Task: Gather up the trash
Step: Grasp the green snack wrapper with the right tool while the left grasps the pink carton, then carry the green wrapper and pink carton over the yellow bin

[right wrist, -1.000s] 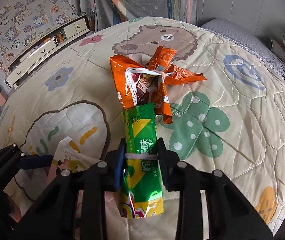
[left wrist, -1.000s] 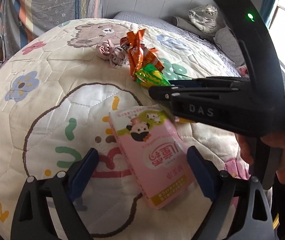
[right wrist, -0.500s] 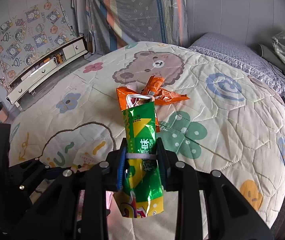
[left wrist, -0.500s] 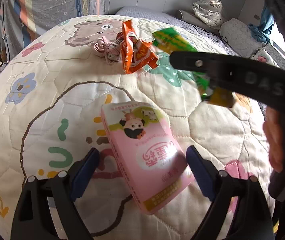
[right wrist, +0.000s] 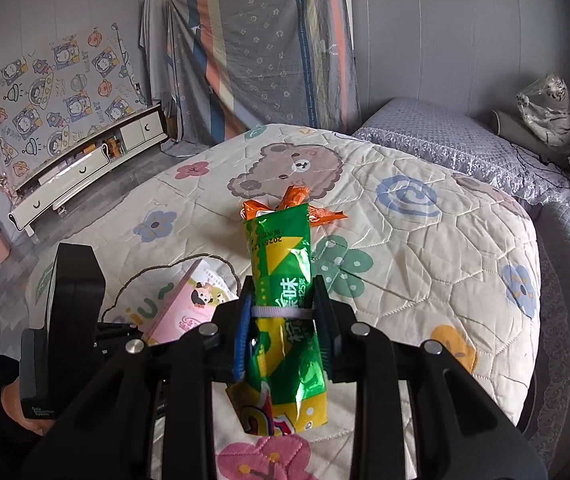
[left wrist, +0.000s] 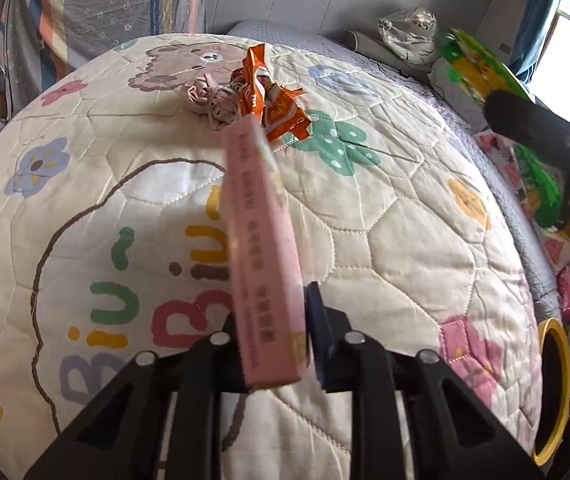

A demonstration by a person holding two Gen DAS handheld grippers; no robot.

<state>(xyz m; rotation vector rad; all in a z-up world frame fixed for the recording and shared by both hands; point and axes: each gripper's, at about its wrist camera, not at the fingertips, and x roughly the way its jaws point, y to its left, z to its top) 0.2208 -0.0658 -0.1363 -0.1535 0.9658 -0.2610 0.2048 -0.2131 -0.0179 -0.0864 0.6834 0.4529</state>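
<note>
We found the left tongs (left wrist: 273,332) clamped on a pink carton (left wrist: 263,248), held edge-on above the quilt (left wrist: 385,248). Beyond it, orange wrappers (left wrist: 273,100) lay on the bed beside a small crumpled cloth (left wrist: 209,100). The right tongs (right wrist: 283,328) were clamped on a green snack bag (right wrist: 283,280), held clear of the bed. A low cabinet (right wrist: 85,168) stood by the left wall; a patterned sheet (right wrist: 261,48) hung behind.

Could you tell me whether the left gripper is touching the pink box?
Touching. In the left wrist view, the left gripper has its fingers closed against both sides of the pink box, which is held edge-on above the quilt.
</note>
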